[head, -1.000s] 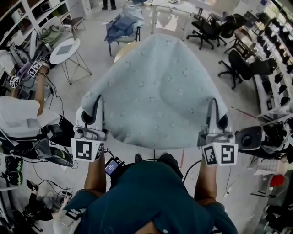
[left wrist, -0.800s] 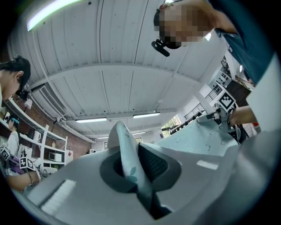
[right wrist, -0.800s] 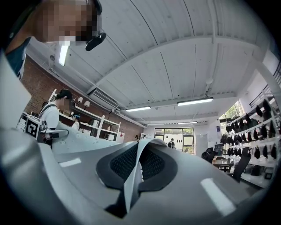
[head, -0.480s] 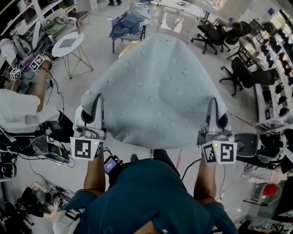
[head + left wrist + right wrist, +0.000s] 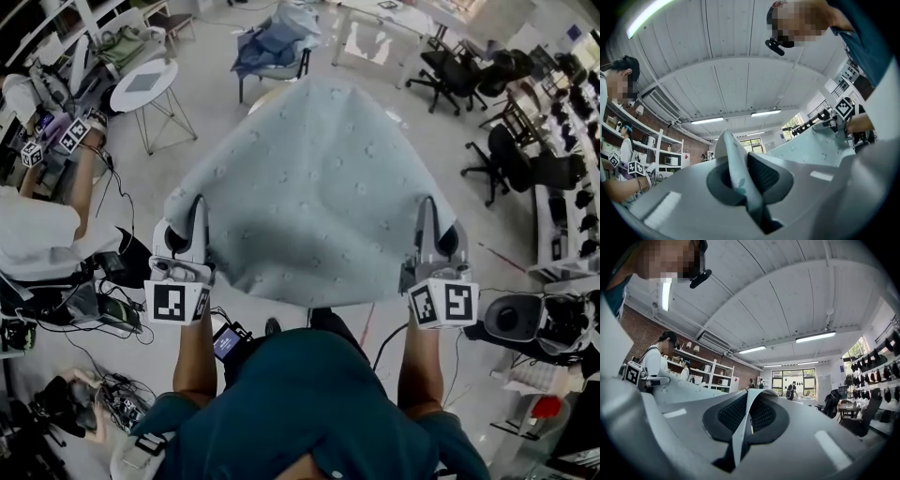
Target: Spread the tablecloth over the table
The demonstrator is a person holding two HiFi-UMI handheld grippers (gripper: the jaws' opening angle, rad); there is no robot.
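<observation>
My L gripper [image 5: 197, 214] & R gripper [image 5: 428, 214] each pinch tight a near corner of the pale-blue dotted fabric tablecloth [image 5: 319, 178]. It's opened out ahead, not yet laid flat.

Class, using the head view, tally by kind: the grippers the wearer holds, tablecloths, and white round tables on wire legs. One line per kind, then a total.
Tablecloth: 1
Grippers: 2 (left gripper, right gripper, both shut on the tablecloth)
White round table: 1
Total: 4
</observation>
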